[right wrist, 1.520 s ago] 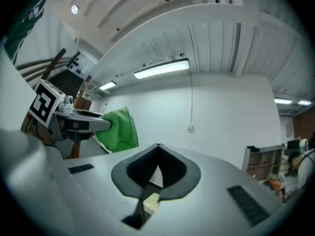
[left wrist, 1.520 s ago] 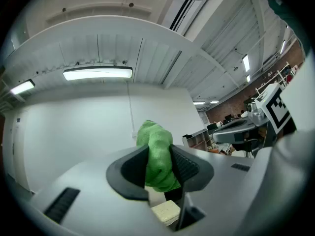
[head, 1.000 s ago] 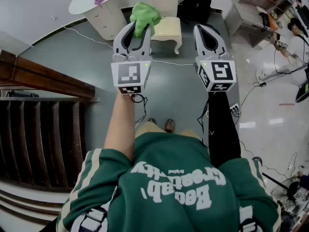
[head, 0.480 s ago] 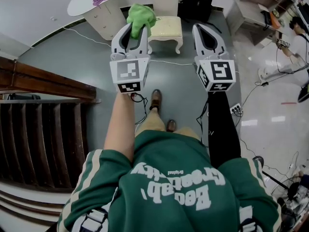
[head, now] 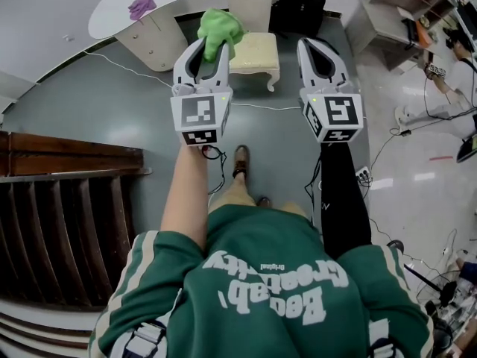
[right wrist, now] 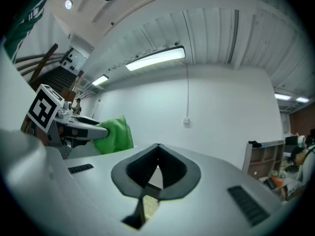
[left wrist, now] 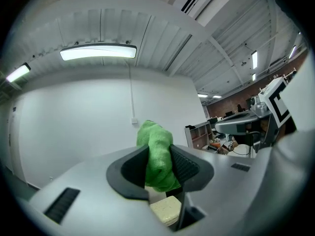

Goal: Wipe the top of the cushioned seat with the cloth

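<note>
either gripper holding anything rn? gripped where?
The left hand-held gripper pinches the green cloth around its bunched middle, one end bulging past the jaw tips. The right hand-held gripper is shut, holding nothing.

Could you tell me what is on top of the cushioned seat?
The cushioned seat looks bare on its visible cream top. One end is hidden behind the green cloth clamped in the jaws of the left gripper and cannot be checked.

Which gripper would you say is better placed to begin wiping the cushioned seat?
Left, probably: the left gripper is shut on the green cloth, pointing toward the cushioned seat ahead. The right gripper is shut with nothing between its jaws.
</note>
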A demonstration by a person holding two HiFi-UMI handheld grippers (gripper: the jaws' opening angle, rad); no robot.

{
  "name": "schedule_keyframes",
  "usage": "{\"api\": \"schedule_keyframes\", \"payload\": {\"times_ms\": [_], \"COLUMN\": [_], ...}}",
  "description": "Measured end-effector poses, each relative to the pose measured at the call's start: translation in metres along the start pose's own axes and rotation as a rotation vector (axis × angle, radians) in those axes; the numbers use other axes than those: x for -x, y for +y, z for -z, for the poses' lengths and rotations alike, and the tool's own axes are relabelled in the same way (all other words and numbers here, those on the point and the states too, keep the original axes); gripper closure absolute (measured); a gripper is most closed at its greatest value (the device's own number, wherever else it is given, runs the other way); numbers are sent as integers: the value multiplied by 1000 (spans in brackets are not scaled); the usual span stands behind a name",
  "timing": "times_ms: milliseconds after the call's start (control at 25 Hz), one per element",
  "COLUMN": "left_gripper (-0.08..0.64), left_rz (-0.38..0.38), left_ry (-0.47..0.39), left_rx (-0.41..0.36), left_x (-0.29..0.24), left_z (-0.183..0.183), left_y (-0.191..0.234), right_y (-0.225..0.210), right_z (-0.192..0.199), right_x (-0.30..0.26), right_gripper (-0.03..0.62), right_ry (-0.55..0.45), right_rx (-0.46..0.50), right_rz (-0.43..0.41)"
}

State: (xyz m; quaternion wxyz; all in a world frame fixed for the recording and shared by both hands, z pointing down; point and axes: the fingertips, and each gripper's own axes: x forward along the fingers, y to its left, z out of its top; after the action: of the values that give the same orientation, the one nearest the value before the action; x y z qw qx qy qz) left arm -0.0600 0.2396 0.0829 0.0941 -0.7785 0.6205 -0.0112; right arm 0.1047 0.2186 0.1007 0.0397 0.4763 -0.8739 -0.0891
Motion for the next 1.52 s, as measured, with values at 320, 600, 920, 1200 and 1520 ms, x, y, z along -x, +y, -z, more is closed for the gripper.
{"api": "schedule_keyframes", "payload": {"times_ms": [320,600,920,1200,1520], "left_gripper": [420,420,420,420,420], "left_rz": [77,109,133,140,155], "left_ry": [23,19,28,46,68], "left_rx": [9,29,35,29,35], "left_x": [-83,-135,-177,-223,-299], "left_z": [26,40,56,73,93], "left_y": [40,69,77,70,51], "right_y": [-27,-39,-58,-92,-154], "right_z": [10,18,29,52,82], "right_x": [-82,-131,-165,-200,-257], "right_gripper": [584,584,584,584,584], "right_ry": [39,62,78,85,97], "right_rx": [-10,-7,-5,-29,-70], "right_rz": [62,97,106,103,70]}}
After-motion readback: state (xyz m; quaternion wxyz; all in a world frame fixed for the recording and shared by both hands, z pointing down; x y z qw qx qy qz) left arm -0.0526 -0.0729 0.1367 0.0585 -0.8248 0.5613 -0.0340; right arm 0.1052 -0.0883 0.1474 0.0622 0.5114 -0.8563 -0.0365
